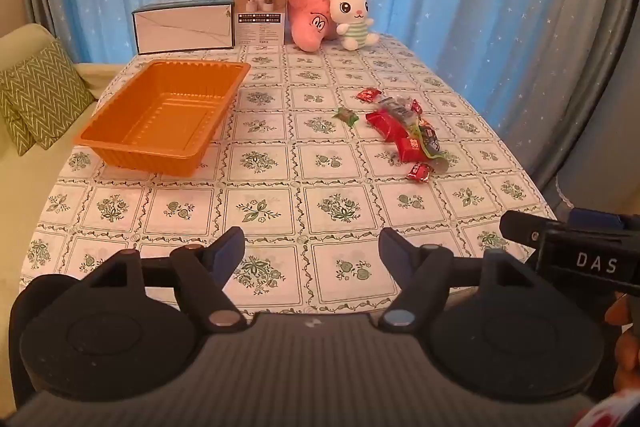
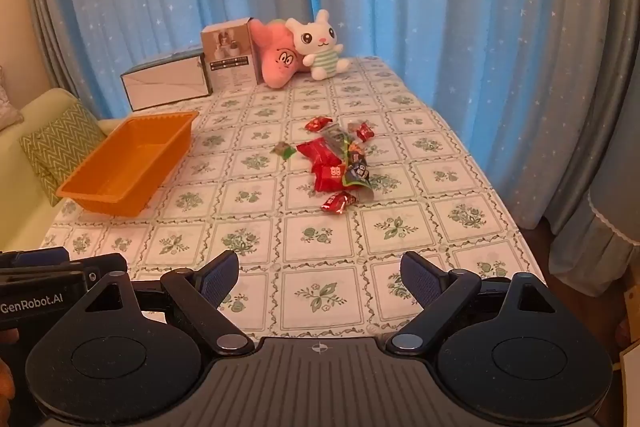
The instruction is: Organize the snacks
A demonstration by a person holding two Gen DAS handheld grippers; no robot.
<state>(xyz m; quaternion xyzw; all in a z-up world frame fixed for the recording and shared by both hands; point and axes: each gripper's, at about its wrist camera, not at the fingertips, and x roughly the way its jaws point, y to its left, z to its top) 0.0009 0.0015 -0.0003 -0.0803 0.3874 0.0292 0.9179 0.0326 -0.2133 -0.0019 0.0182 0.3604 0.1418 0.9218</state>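
Nothing sorted yet: snacks lie ahead of both hand-held grippers, jaws apart; tray ahead-left sits empty.

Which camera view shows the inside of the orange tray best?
The left wrist view: the orange tray sits nearer, its ribbed floor fully visible and empty. The right wrist view shows it farther left, at a shallower angle.

You see a loose heap of red and green wrapped snacks lying well apart from the upright, empty orange plastic tray.
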